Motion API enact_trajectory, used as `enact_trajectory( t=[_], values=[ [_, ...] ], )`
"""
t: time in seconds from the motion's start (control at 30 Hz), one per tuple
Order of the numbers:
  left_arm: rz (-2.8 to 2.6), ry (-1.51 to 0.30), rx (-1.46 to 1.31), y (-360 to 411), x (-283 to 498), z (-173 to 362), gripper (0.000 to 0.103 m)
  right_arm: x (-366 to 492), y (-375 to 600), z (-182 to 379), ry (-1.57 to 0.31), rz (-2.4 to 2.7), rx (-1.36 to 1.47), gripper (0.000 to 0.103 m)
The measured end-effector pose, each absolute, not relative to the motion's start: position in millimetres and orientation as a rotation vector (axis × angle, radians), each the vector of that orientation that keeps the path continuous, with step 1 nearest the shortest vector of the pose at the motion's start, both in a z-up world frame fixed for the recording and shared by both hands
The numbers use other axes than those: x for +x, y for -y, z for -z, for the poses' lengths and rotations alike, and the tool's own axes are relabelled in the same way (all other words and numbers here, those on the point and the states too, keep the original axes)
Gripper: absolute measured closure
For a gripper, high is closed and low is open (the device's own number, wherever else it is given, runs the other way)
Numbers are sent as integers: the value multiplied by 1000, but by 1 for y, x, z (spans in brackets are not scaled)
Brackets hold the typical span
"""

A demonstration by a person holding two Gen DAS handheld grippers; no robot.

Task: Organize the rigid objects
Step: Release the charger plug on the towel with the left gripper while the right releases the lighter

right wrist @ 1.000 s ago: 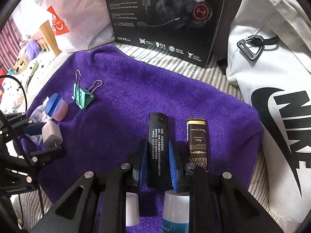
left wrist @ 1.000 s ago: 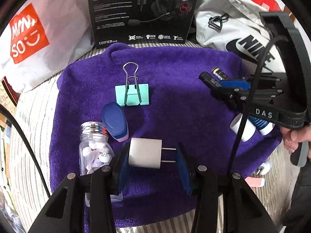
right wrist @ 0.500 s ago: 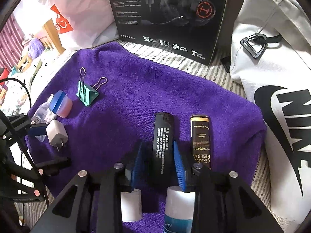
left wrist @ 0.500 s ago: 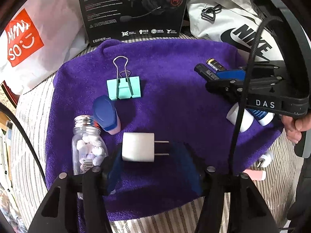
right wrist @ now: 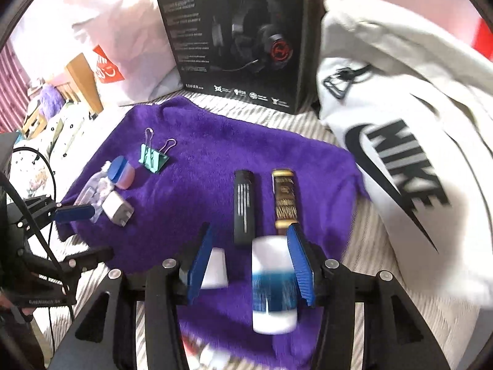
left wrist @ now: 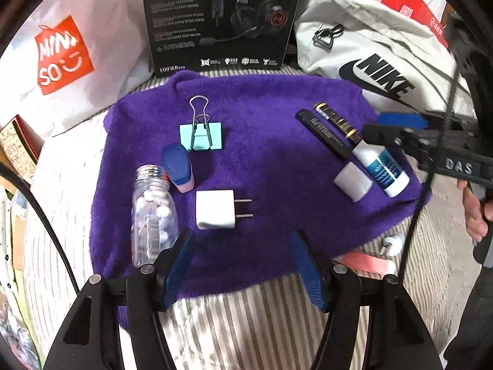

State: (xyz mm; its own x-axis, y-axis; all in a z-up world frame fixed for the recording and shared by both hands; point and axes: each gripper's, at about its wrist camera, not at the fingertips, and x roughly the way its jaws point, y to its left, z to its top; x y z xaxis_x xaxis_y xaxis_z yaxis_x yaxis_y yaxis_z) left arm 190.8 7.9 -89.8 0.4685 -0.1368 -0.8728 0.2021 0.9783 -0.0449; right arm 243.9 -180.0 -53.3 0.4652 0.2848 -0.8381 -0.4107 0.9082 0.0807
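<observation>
Purple towel [left wrist: 271, 160] is my landmark; every task piece lies on it. Nearest me on the left side, my left gripper [left wrist: 243, 265] hangs with its jaws spread wide and nothing between them, just short of the white charger [left wrist: 215, 213], which lies flat with its prongs pointing toward the towel's right half; I judge it was set there to close up the near-left cluster. Touching or just beside the charger sits the pill bottle [left wrist: 154, 212] on its side along the towel's left edge; just past it is the blue-capped eraser [left wrist: 178, 168], and past that the mint binder clip [left wrist: 201, 136], handles pointing to the towel's far edge; small odd shapes seem grouped here.

On the towel's right half my right gripper [right wrist: 249, 265] is also wide open and empty, straddling the white block [right wrist: 215, 268] and the blue-and-white tube [right wrist: 274, 286] at the near edge; blur makes contact impossible to judge. Farther in, the black lighter [right wrist: 244, 205] and gold-banded stick [right wrist: 285, 197] lie parallel, just beside each other, lined up as a long-item row.

Beyond the towel's far edge stands the headset box [left wrist: 222, 18]; the white sports bag [right wrist: 400, 141] slumps off its right edge.
</observation>
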Motion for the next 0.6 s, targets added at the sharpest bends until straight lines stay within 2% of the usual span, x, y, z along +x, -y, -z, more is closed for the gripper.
enact_trajectory(
  t=[0.2, 0.6],
  values=[
    [208, -1042, 51, -2, 163, 83, 41, 200, 207, 48, -1004, -362, -120, 52],
    [177, -1068, -38, 49, 130, 105, 41, 113, 270, 53, -1012, -307, -15, 52]
  ],
)
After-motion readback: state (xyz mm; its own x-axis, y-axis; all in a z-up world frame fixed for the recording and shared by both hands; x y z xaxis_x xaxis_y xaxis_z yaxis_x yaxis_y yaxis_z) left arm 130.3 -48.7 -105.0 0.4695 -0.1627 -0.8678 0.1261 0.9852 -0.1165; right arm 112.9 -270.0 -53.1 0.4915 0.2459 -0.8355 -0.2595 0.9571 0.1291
